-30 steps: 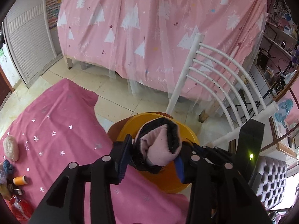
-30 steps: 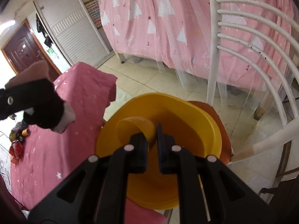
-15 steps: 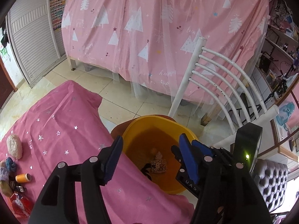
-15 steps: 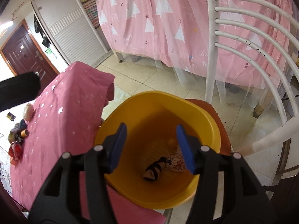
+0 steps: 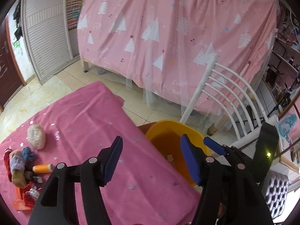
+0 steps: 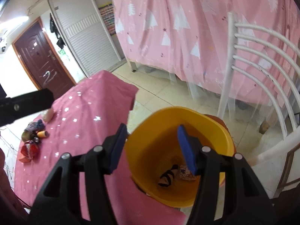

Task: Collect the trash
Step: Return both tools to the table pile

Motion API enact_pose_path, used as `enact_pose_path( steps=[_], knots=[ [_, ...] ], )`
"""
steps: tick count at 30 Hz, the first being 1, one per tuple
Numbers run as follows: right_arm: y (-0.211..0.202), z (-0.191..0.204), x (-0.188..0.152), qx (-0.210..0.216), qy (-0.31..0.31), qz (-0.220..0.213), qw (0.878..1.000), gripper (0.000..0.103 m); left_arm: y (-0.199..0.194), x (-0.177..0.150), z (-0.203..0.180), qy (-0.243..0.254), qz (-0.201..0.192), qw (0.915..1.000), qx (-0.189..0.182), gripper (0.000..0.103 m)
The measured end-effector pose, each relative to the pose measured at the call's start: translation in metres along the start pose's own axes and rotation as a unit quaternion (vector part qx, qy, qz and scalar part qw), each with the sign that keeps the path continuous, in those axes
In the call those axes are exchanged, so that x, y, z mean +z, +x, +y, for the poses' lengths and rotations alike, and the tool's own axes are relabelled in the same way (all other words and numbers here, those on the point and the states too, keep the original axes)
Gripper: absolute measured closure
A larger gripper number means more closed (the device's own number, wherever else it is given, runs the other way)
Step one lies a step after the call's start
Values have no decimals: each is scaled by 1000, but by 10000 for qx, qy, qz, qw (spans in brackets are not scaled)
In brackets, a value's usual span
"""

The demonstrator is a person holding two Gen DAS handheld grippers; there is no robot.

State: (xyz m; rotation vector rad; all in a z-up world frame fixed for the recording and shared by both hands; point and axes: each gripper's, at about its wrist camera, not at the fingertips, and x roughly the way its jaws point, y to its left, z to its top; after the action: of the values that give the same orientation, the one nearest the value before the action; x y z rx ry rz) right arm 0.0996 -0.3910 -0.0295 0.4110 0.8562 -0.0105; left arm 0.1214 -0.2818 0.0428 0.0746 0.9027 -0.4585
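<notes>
Both grippers stood above the edge of a table draped in a pink star-print cloth (image 5: 97,116), beside a yellow basin (image 6: 206,120) resting on an orange-brown seat by a white chair (image 6: 262,60). The left gripper (image 5: 150,155) had its blue-padded jaws apart, having just opened, with nothing between them; it hung over the cloth's edge and the basin's near rim. The right gripper (image 6: 151,146) likewise had just parted its jaws and held nothing, poised over the basin. Inside the basin lay a black-and-tan item (image 6: 167,176) touching a patterned pale item (image 6: 184,173). Remaining trash (image 5: 24,166), including an orange spool (image 5: 42,168) and a red wrapper (image 5: 30,195), sat clustered at the cloth's far left, near a pale lump (image 5: 36,136).
</notes>
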Motion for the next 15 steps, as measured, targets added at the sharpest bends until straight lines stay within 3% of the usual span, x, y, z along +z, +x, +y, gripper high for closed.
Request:
enact_pose_path(
  steps=[9,15],
  knots=[
    [1,64,6,254,-526,-21,9983,45,-28,-7,57,-403,-186,9989,171,45],
    [8,109,3,489,-850,92,9951,45,-47,-15,100,-651,-301,9963,471,44]
  ],
)
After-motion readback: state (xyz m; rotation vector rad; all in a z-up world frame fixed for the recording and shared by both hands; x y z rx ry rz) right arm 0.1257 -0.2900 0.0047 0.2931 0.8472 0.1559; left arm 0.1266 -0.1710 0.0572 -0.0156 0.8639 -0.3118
